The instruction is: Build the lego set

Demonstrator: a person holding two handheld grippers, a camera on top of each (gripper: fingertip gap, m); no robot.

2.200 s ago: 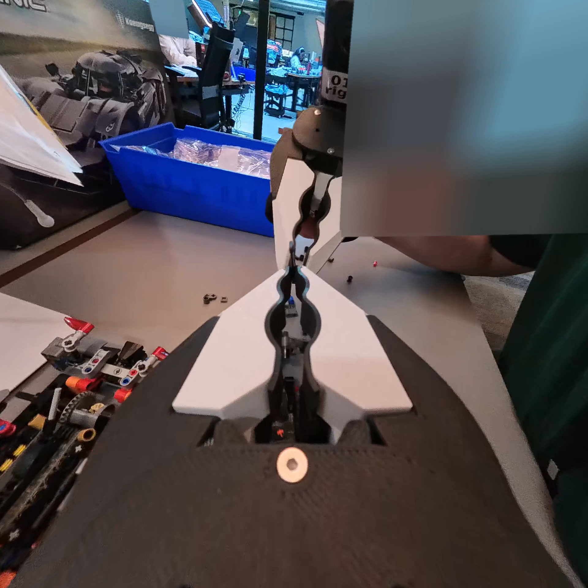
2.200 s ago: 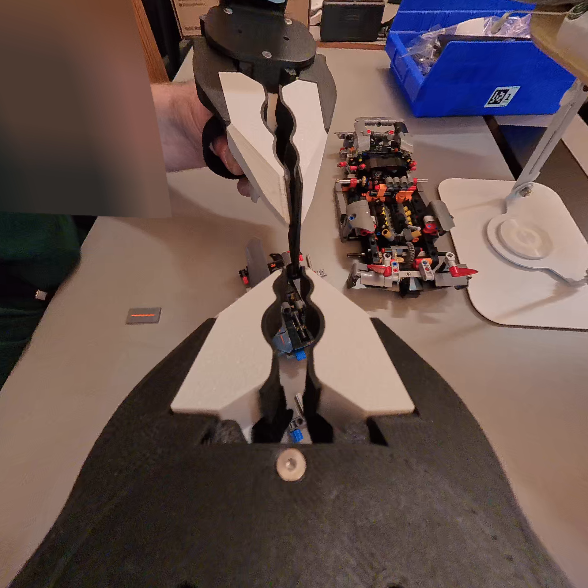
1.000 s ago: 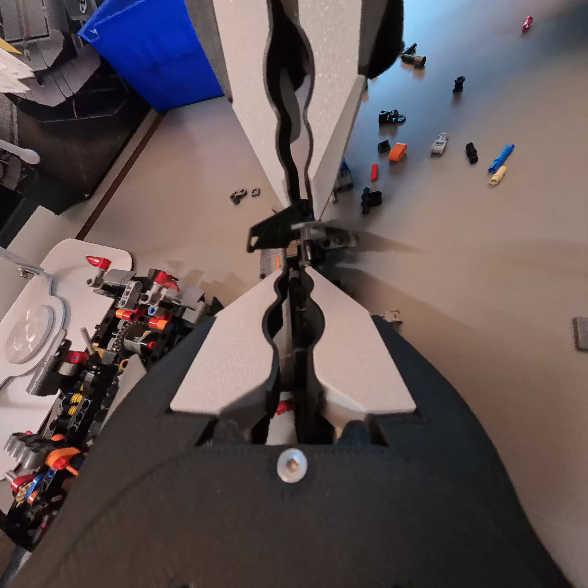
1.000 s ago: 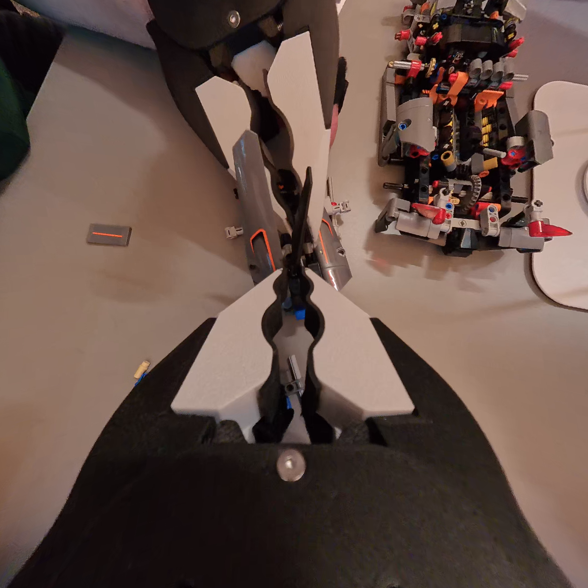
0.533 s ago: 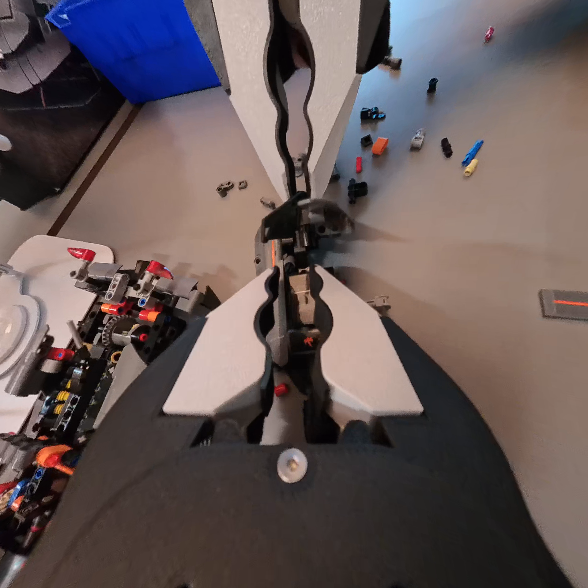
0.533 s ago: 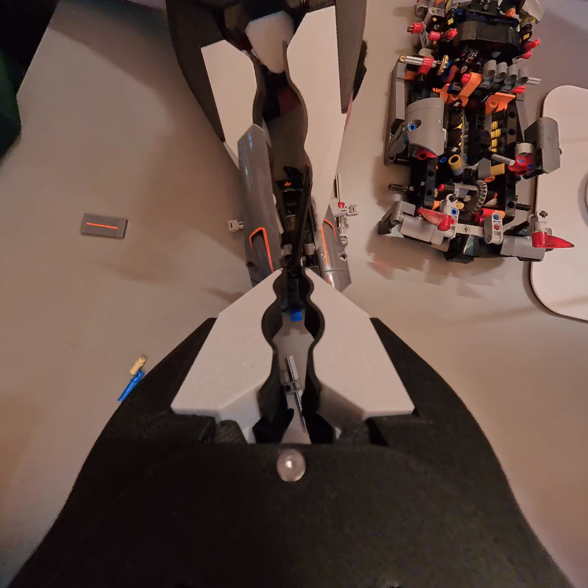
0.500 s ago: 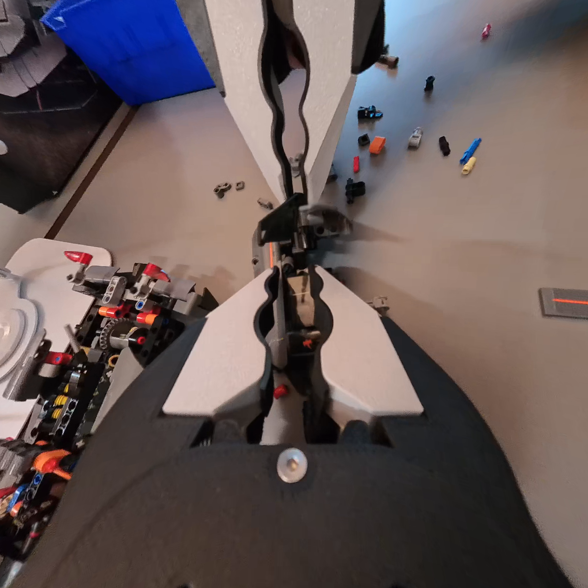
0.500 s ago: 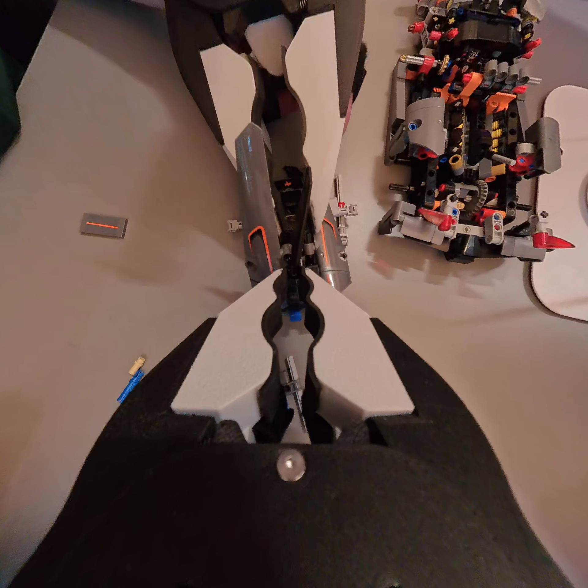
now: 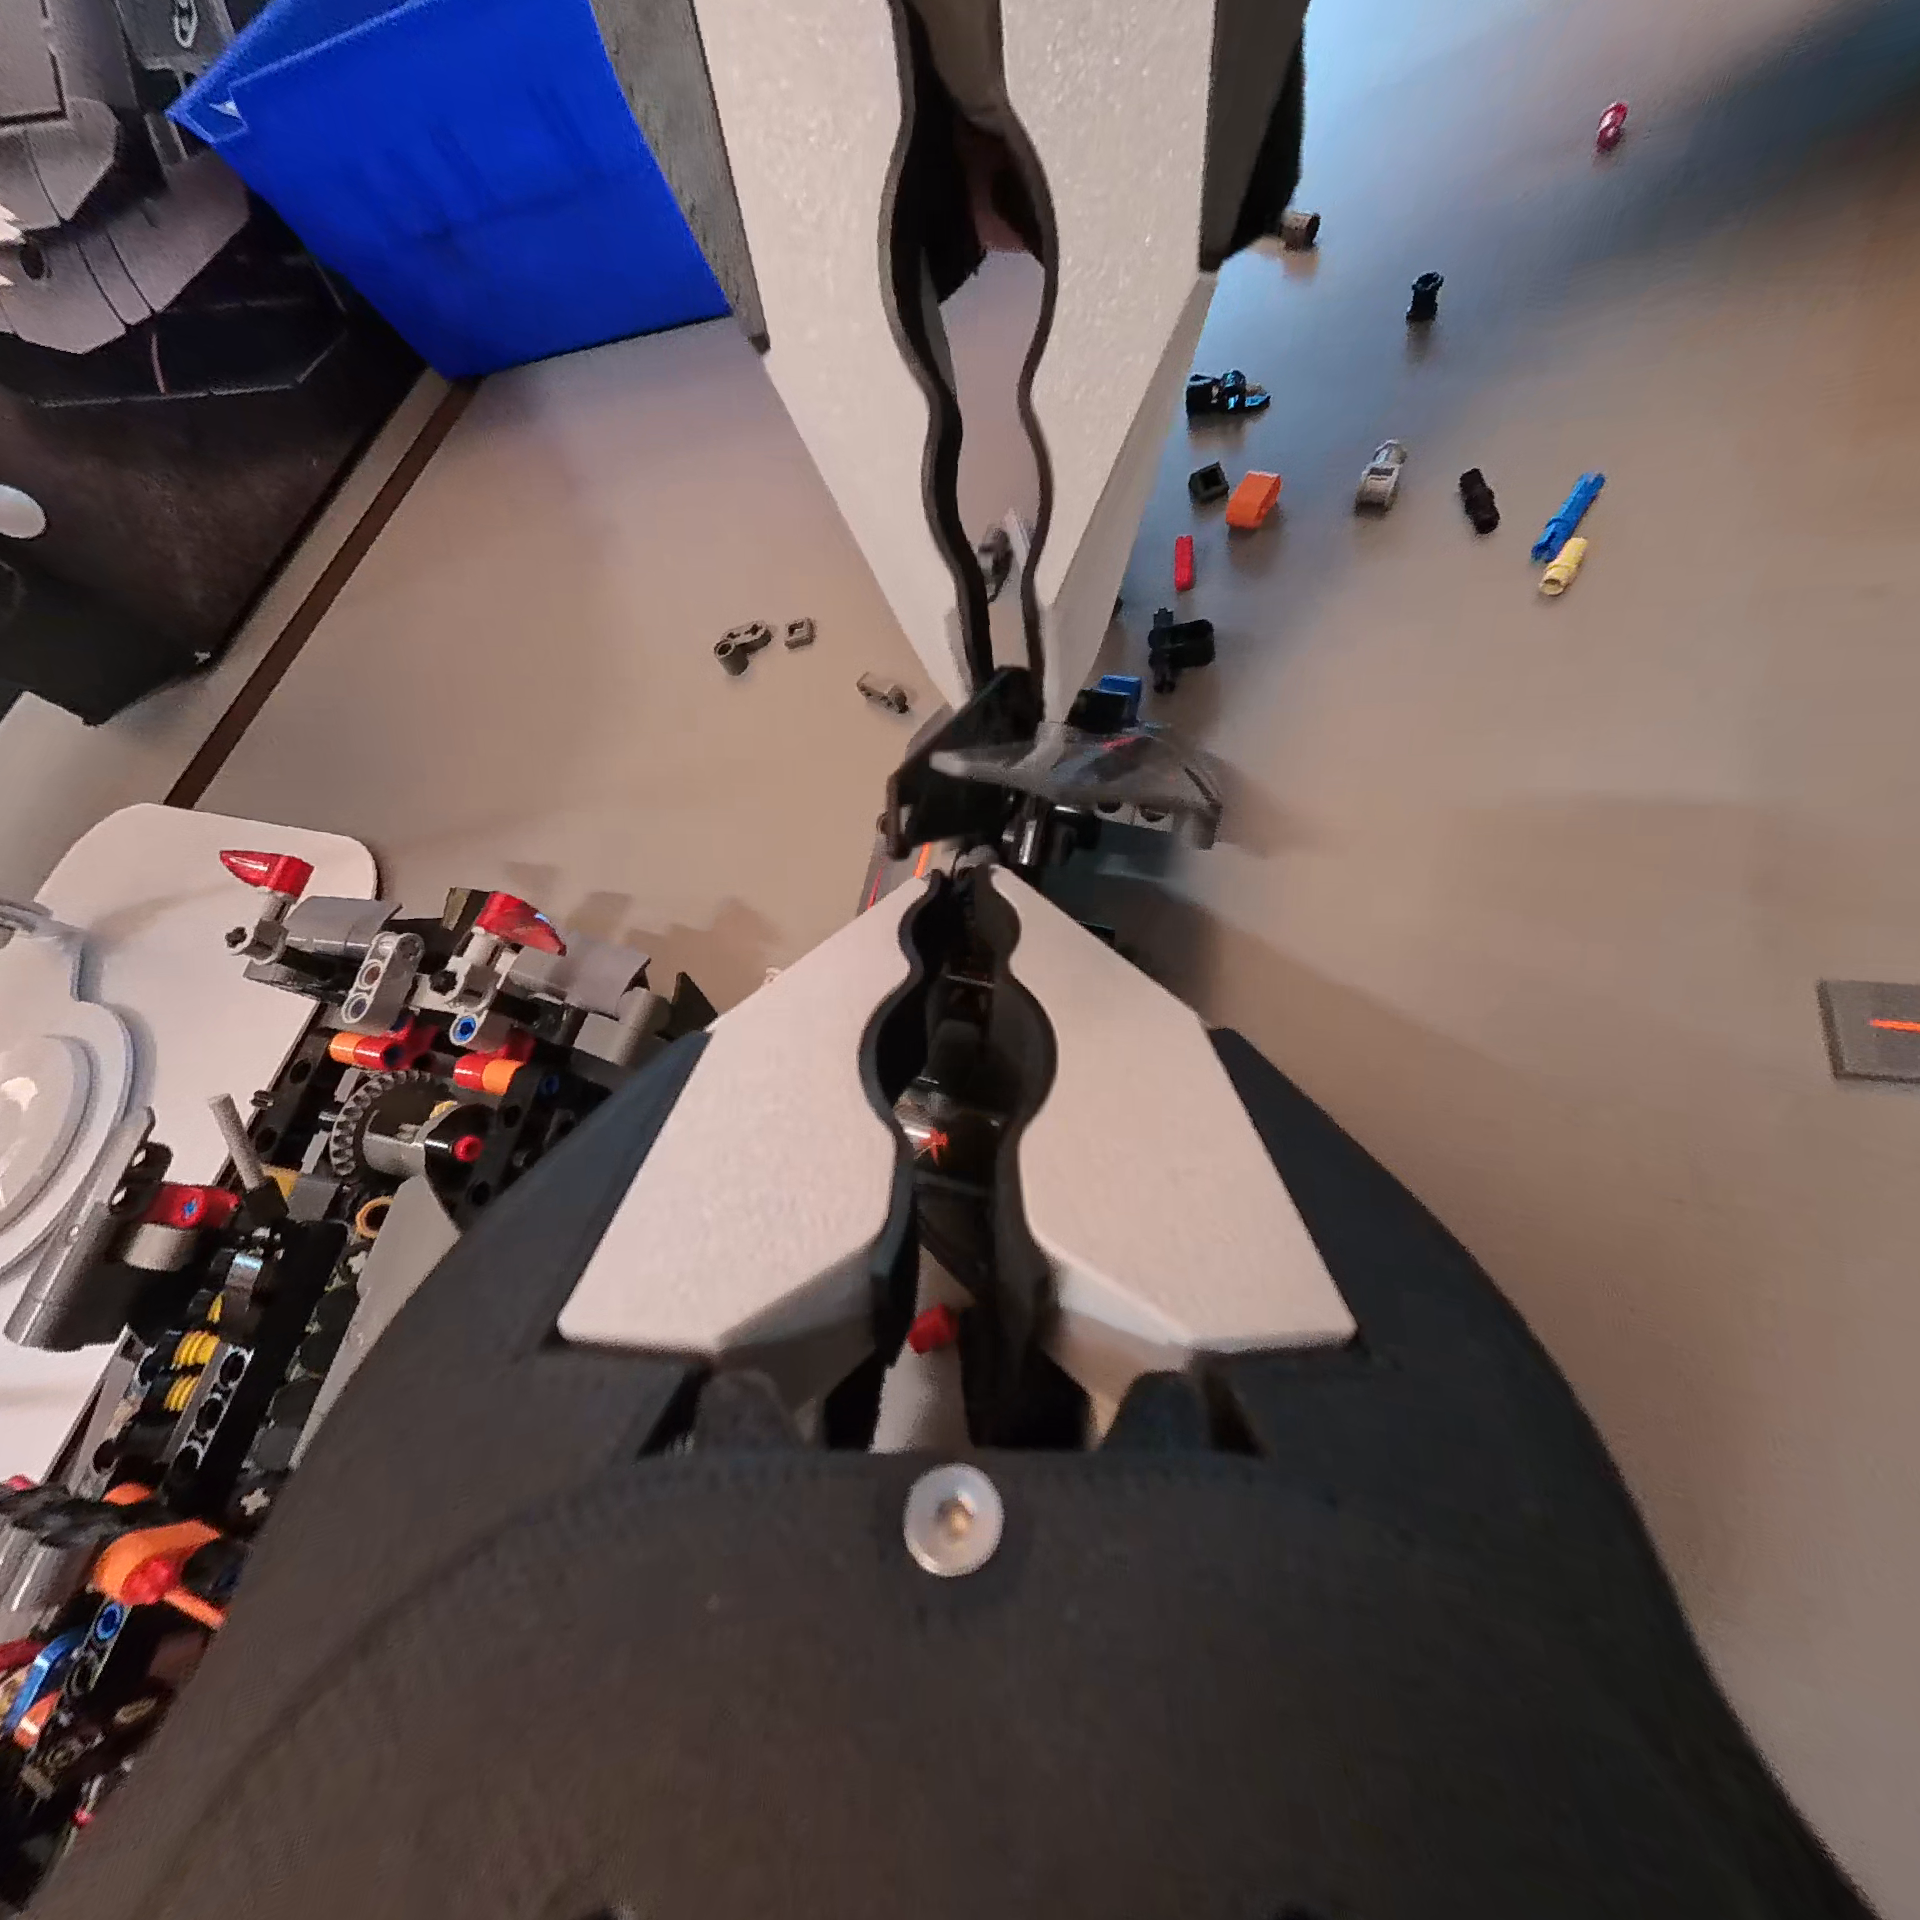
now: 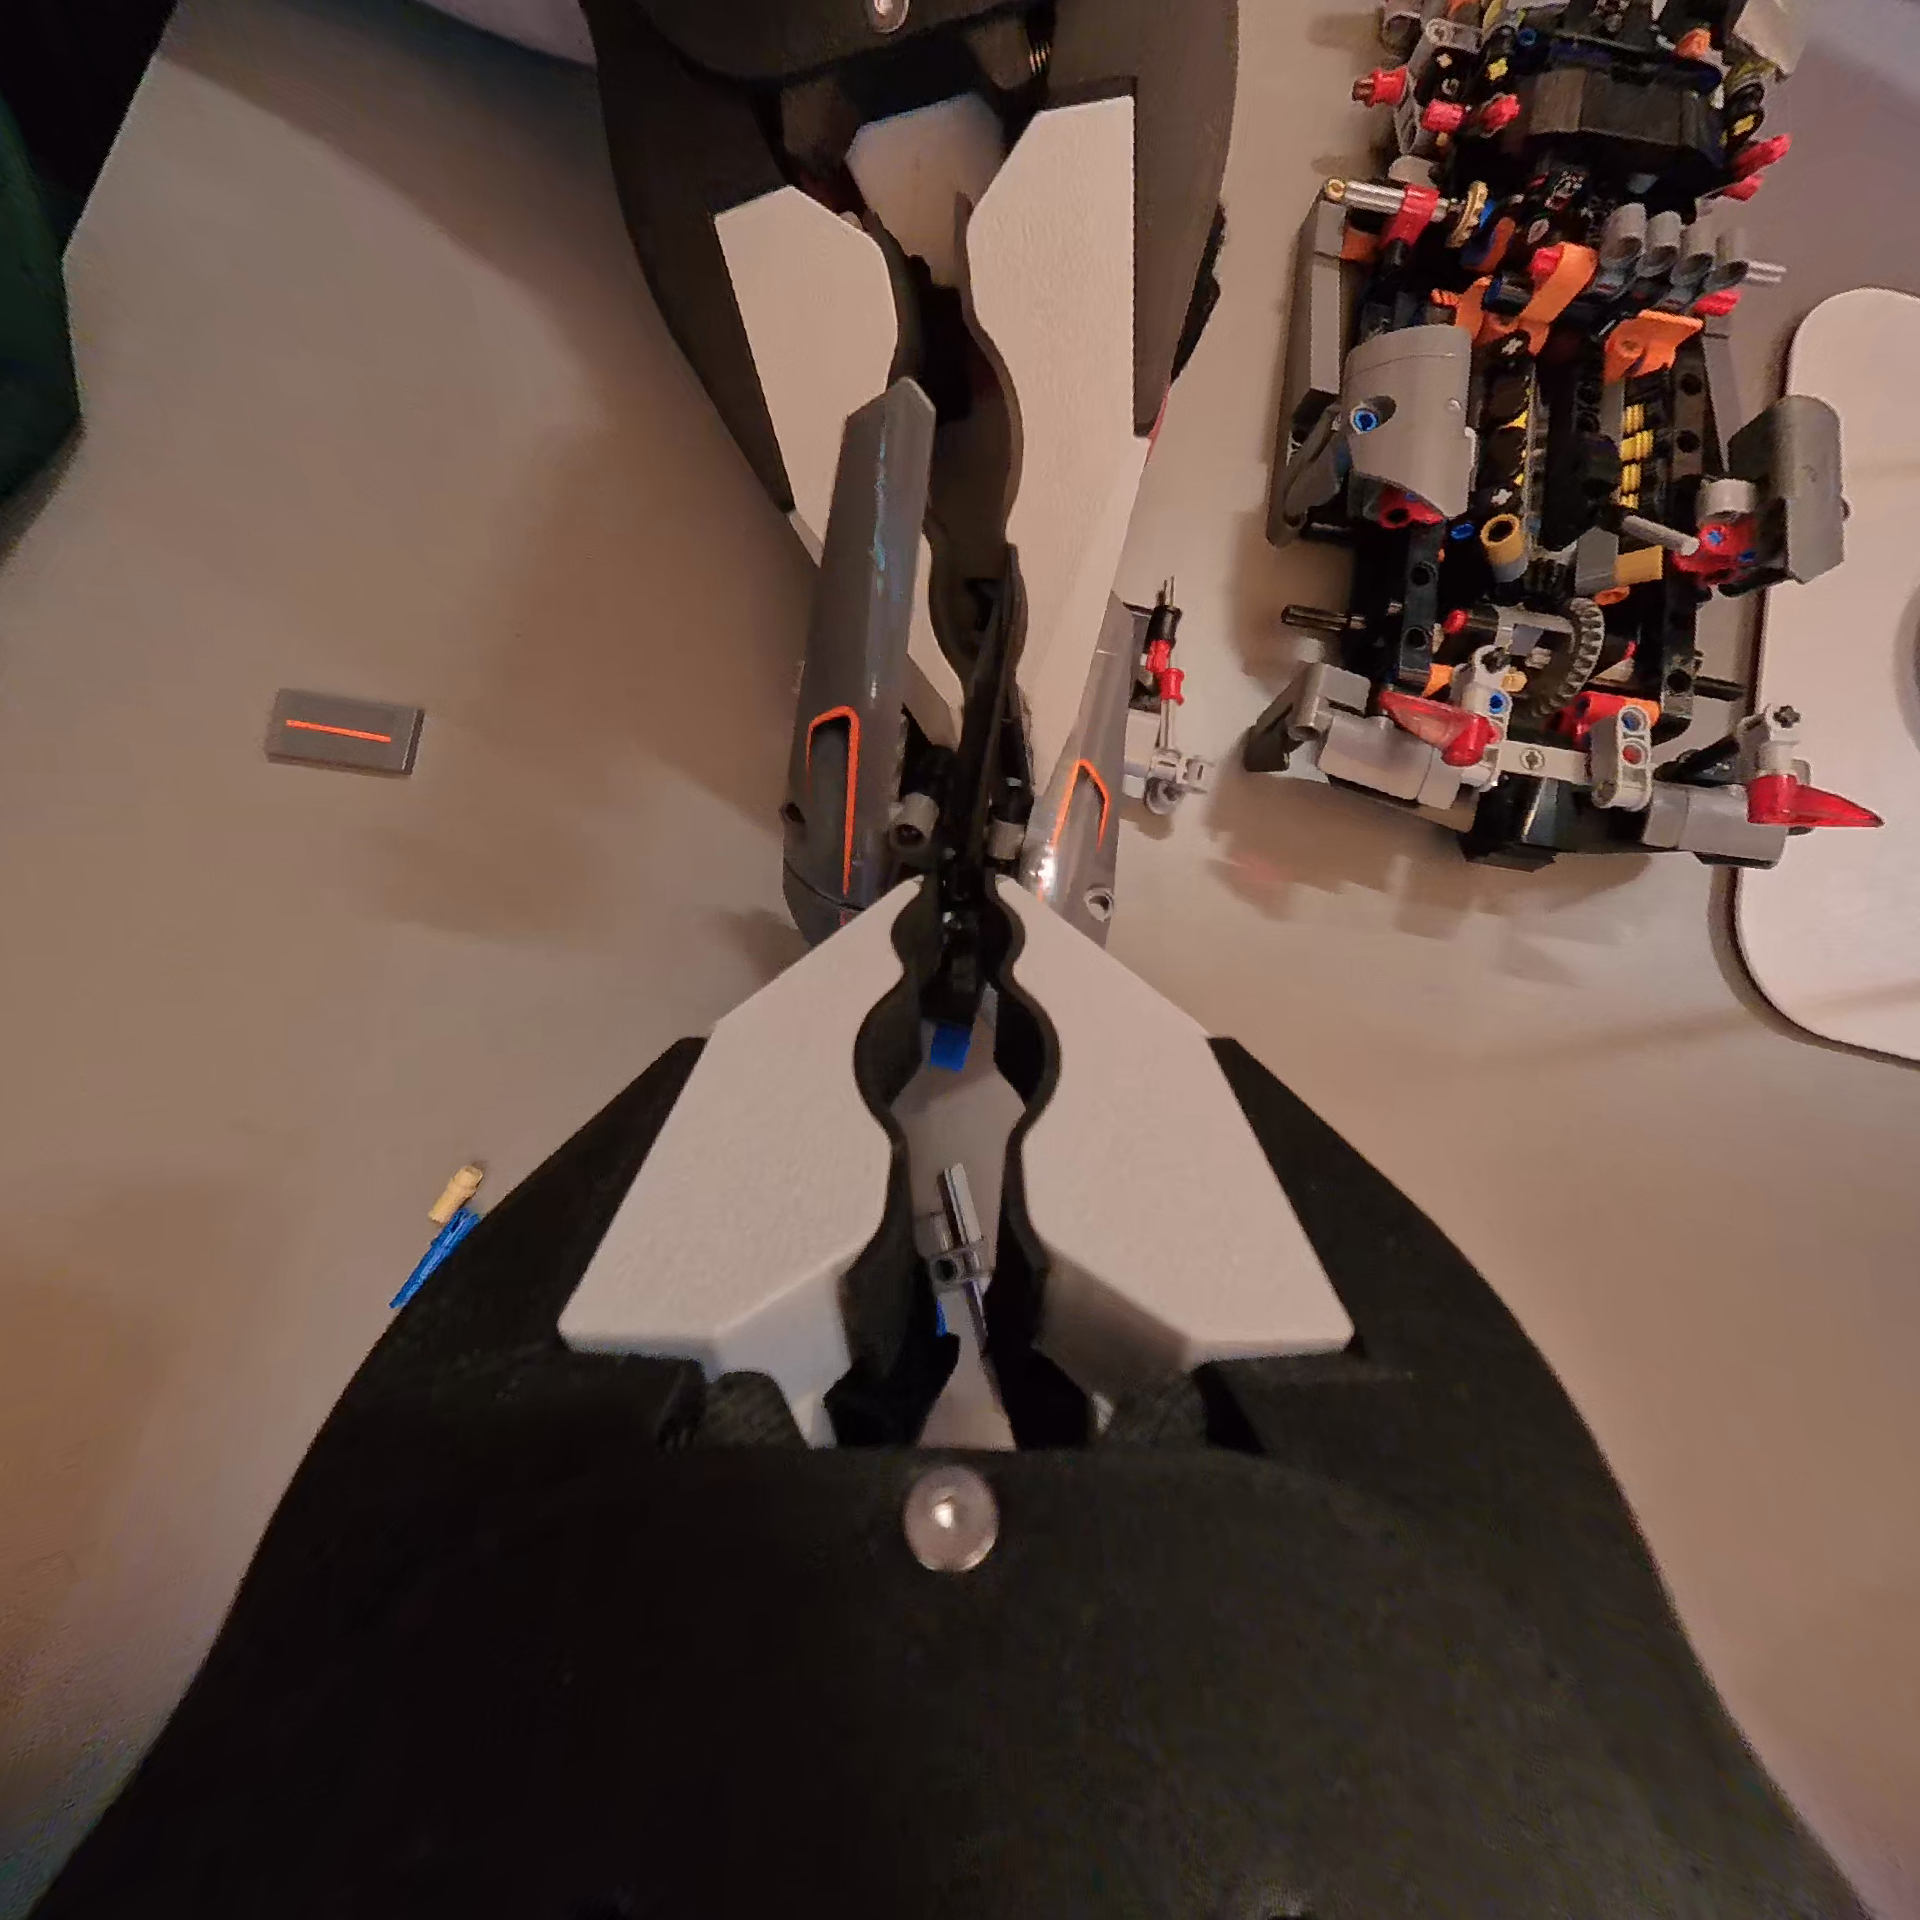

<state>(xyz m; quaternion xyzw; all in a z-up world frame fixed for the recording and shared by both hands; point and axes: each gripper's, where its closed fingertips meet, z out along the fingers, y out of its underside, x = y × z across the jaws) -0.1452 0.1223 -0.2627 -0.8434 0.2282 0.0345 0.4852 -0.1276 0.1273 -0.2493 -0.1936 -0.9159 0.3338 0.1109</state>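
1. Grey plastic with orange trim: the body-panel subassembly (image 10: 868, 665) hangs above the surface, between both grippers. It looks light and stiff, but its joints could pop apart.
2. Left gripper (image 9: 961, 883) jaws are narrow, clamping its far end; right gripper (image 10: 961, 894) jaws pinch its black beam (image 10: 982, 707). Best held by the beams, not the panels.
3. The car chassis (image 10: 1538, 499) lies to the right.

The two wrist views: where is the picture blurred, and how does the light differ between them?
Left wrist view: the dark grey sub-assembly at the fingertips is smeared by motion, the loose pins stay fairly sharp, and cool bluish light falls on the table at the top right. Right wrist view: warmer and dimmer, the car chassis is sharp, and soft shadows lie under it.
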